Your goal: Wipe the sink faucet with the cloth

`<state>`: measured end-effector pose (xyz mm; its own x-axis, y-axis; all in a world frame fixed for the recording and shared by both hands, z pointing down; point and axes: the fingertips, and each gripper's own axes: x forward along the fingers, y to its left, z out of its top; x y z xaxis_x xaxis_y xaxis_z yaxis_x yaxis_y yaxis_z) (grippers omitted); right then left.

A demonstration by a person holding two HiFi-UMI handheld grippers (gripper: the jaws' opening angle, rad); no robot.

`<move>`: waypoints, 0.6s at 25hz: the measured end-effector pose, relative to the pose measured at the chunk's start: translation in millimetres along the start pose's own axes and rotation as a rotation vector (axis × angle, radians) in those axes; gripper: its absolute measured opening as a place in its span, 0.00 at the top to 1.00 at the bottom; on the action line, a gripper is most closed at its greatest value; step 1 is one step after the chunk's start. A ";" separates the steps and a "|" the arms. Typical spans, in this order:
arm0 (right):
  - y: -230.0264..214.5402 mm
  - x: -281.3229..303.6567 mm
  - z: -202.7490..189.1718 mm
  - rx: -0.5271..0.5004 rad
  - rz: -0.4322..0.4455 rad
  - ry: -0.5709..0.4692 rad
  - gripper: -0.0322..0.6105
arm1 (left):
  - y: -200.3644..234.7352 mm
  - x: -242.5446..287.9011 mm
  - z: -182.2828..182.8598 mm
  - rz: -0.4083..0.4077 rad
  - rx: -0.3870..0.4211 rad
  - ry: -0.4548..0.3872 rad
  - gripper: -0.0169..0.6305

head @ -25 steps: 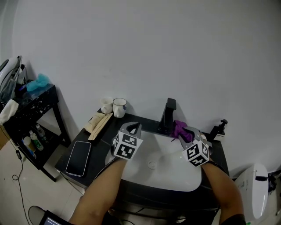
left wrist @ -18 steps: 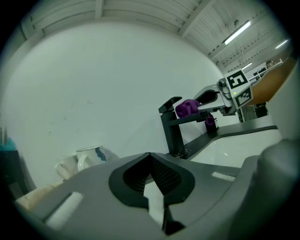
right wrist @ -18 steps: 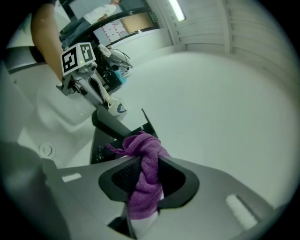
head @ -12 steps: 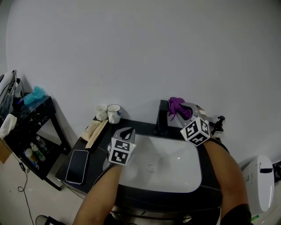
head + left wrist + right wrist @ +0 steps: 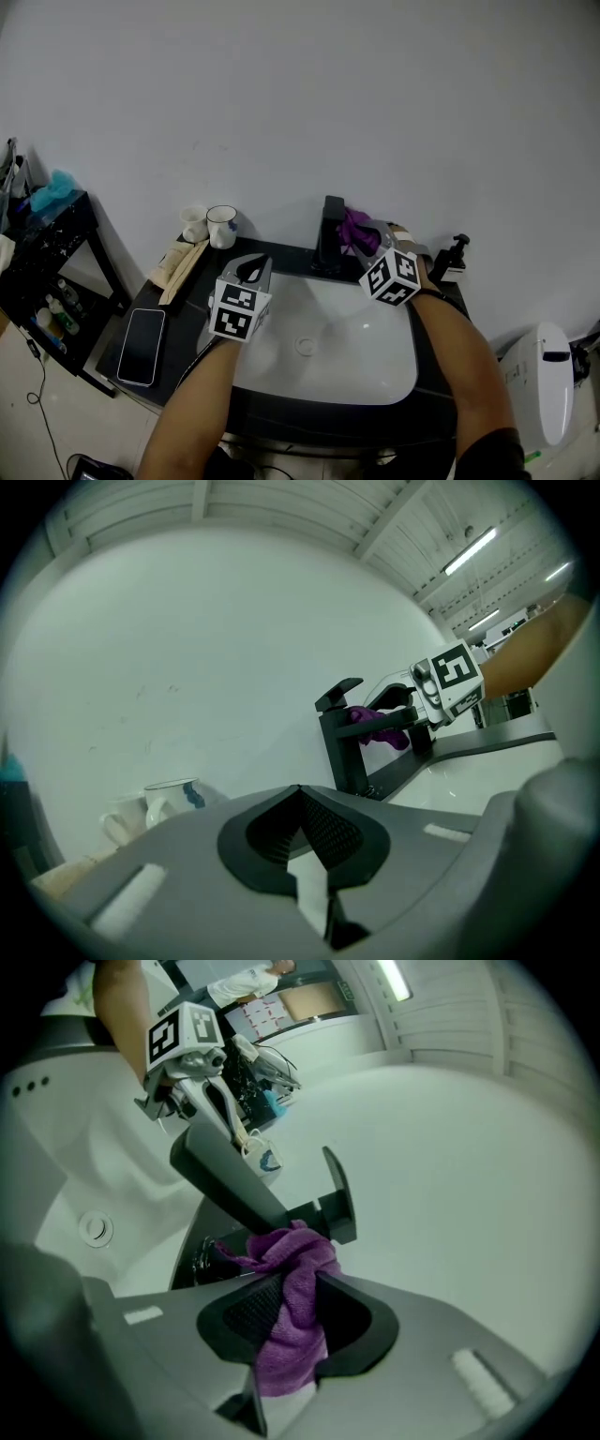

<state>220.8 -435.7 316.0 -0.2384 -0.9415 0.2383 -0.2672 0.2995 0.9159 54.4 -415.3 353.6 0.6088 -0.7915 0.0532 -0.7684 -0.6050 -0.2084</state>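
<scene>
A black faucet (image 5: 329, 236) stands at the back of the white sink (image 5: 361, 361). My right gripper (image 5: 364, 234) is shut on a purple cloth (image 5: 353, 228) and holds it against the right side of the faucet, near its top. In the right gripper view the cloth (image 5: 292, 1302) is bunched between the jaws and touches the faucet spout (image 5: 228, 1185). My left gripper (image 5: 253, 269) hovers over the sink's left rim, shut and empty. In the left gripper view, that gripper (image 5: 300, 794) looks towards the faucet (image 5: 341, 738) and the cloth (image 5: 377, 727).
Two cups (image 5: 210, 225) and a flat wooden piece (image 5: 177, 262) sit on the dark counter at the left, with a phone (image 5: 138, 335) nearer me. A soap pump (image 5: 450, 258) stands right of the faucet. A black shelf (image 5: 52, 234) stands far left.
My right gripper has lifted the cloth from low beside the faucet's base to near its top and brought it in against the faucet. The left gripper has stayed by the sink's left rim.
</scene>
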 end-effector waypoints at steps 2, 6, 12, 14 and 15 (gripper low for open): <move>9.8 1.1 -2.5 -0.017 0.017 0.004 0.78 | -1.0 0.3 0.5 -0.003 0.004 0.000 0.95; 30.5 2.8 -7.9 -0.050 0.061 0.016 0.78 | -0.2 0.5 0.2 0.000 0.004 0.002 0.95; 69.0 4.8 -15.0 -0.102 0.146 0.035 0.78 | 0.1 1.4 -0.9 0.005 0.012 0.003 0.95; 77.3 4.1 -16.7 -0.096 0.162 0.042 0.78 | -0.2 2.1 0.5 0.002 0.005 -0.001 0.95; 79.1 2.6 -16.7 -0.086 0.163 0.044 0.78 | 0.0 2.2 1.7 0.003 0.003 -0.004 0.95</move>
<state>214.6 -417.1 394.5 -0.2308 -0.8881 0.3975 -0.1469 0.4356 0.8880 56.1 -416.9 352.1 0.6076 -0.7928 0.0485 -0.7694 -0.6026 -0.2119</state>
